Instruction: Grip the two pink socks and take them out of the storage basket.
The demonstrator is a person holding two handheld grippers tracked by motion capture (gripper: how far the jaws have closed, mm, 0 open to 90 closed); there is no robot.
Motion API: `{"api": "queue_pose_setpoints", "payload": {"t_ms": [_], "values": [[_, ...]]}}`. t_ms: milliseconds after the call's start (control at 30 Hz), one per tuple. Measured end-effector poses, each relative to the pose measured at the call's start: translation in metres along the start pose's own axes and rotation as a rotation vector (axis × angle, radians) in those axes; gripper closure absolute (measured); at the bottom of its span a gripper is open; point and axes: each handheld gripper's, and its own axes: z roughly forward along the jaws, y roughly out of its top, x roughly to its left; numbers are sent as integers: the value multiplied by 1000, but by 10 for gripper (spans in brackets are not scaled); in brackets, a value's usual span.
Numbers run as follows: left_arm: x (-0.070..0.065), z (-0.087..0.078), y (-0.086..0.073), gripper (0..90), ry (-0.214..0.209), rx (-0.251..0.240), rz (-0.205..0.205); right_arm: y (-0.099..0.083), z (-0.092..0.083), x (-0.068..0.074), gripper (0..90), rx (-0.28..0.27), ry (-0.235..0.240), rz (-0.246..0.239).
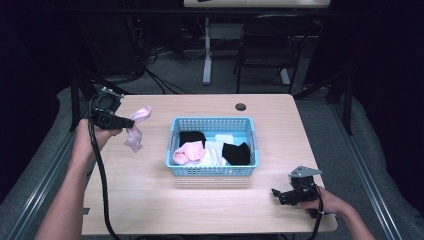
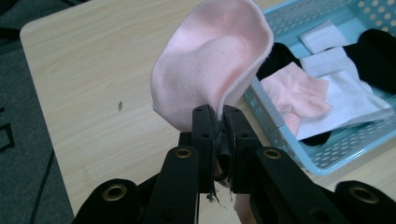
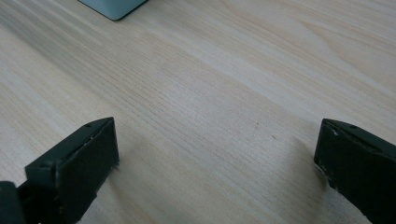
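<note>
A pink sock (image 1: 137, 127) hangs above the left part of the table, pinched in my left gripper (image 1: 129, 121), which is shut on it. In the left gripper view the pink sock (image 2: 212, 65) curls up from between the closed jaws of the left gripper (image 2: 218, 116). A blue basket (image 1: 177, 129) in the table's middle holds another pink sock (image 1: 188, 151), black socks (image 1: 236, 153) and white socks (image 1: 216, 152). My right gripper (image 1: 278, 195) rests low near the front right of the table, open with bare wood between its jaws, as the right gripper view shows for the right gripper (image 3: 217, 158).
The wooden table (image 1: 270, 125) has a round cable hole (image 1: 241, 106) at the back. A black folding chair (image 1: 272, 42) and a table leg (image 1: 207, 50) stand behind it. The basket's corner (image 3: 112, 7) shows at the top of the right gripper view.
</note>
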Motion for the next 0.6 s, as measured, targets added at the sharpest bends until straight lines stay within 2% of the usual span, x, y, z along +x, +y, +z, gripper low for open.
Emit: {"api": "queue_pose_setpoints", "payload": {"t_ms": [300, 600], "values": [[27, 14, -24, 840, 4, 53, -82, 0, 0, 0, 0, 0, 0, 0], [45, 35, -46, 842, 0, 117, -140, 0, 0, 0, 0, 0, -1, -1]]}}
